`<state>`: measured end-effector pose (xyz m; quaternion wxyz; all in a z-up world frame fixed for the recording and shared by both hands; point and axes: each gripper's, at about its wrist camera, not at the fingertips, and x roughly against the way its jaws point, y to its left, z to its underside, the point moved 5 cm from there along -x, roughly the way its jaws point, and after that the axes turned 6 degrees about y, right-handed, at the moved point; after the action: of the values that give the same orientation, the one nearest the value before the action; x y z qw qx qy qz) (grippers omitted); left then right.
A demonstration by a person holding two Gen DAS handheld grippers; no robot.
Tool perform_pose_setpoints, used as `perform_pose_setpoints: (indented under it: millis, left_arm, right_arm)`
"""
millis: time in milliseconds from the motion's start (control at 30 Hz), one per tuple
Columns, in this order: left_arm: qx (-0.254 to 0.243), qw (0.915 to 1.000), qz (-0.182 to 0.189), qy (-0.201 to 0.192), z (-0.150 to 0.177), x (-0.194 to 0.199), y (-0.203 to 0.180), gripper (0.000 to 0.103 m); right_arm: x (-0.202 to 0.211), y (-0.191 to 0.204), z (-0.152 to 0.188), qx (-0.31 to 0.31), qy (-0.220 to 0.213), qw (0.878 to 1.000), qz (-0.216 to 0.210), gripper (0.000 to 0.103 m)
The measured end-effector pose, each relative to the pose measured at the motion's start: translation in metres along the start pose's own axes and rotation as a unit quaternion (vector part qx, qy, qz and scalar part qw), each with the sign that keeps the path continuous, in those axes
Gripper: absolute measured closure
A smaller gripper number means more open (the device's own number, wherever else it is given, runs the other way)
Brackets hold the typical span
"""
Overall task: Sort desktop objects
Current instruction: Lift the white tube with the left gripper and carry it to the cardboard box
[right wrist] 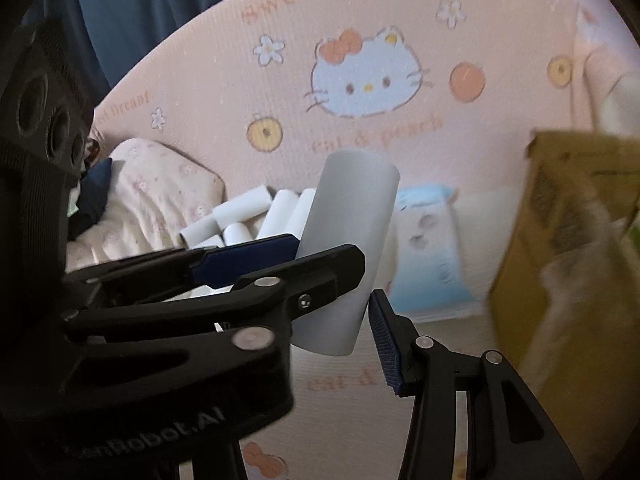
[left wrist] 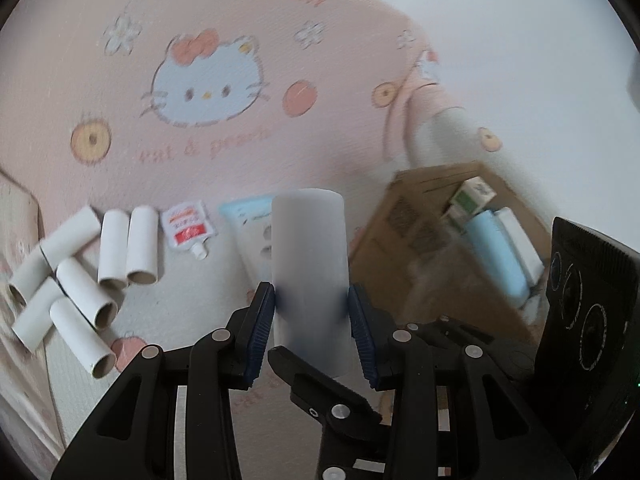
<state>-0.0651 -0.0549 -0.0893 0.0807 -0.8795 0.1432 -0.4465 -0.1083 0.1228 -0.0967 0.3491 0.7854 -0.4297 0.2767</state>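
Note:
My left gripper (left wrist: 312, 300) is shut on a white paper tube (left wrist: 308, 264) and holds it upright above the pink mat. The same tube (right wrist: 348, 248) and the left gripper's fingers (right wrist: 248, 260) fill the middle of the right wrist view. My right gripper (right wrist: 356, 320) is open; only its right finger (right wrist: 386, 344) shows clearly, just beside the tube's lower end. Several more white tubes (left wrist: 80, 272) lie in a heap at the left. A small red and white sachet (left wrist: 188, 228) and a light blue pack (left wrist: 252, 232) lie behind the held tube.
A brown cardboard box (left wrist: 424, 232) stands at the right with a blue pack (left wrist: 496, 256) and small cartons (left wrist: 472, 200) inside; it also shows in the right wrist view (right wrist: 560, 240). A pink cartoon-cat mat (left wrist: 208, 80) covers the surface. Crumpled floral cloth (right wrist: 152, 200) lies at the left.

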Motion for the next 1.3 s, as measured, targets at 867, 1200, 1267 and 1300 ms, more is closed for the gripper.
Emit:
perform_pose_setpoints:
  millis: [867, 1200, 1267, 1300]
  left_arm:
    - [-0.122, 0.9903, 0.067, -0.004, -0.07, -0.011, -0.15, 0.062]
    - [-0.119, 0.9834, 0.077, 0.113, -0.079, -0.08, -0.18, 0.062]
    - [-0.11, 0.9816, 0.073, 0.138, -0.078, -0.092, -0.178, 0.062]
    - [-0.106, 0.9805, 0.068, 0.151, -0.077, -0.097, -0.177, 0.062]
  right_arm:
    - [0.115, -0.103, -0.045, -0.051, -0.05, 0.995, 0.073, 0.059]
    - [0.095, -0.176, -0.041, -0.079, 0.05, 0.994, 0.064, 0.059]
    - [0.09, -0.185, -0.039, -0.085, 0.069, 0.992, 0.06, 0.059]
    - [0.086, -0.191, -0.037, -0.091, 0.08, 0.991, 0.054, 0.059]
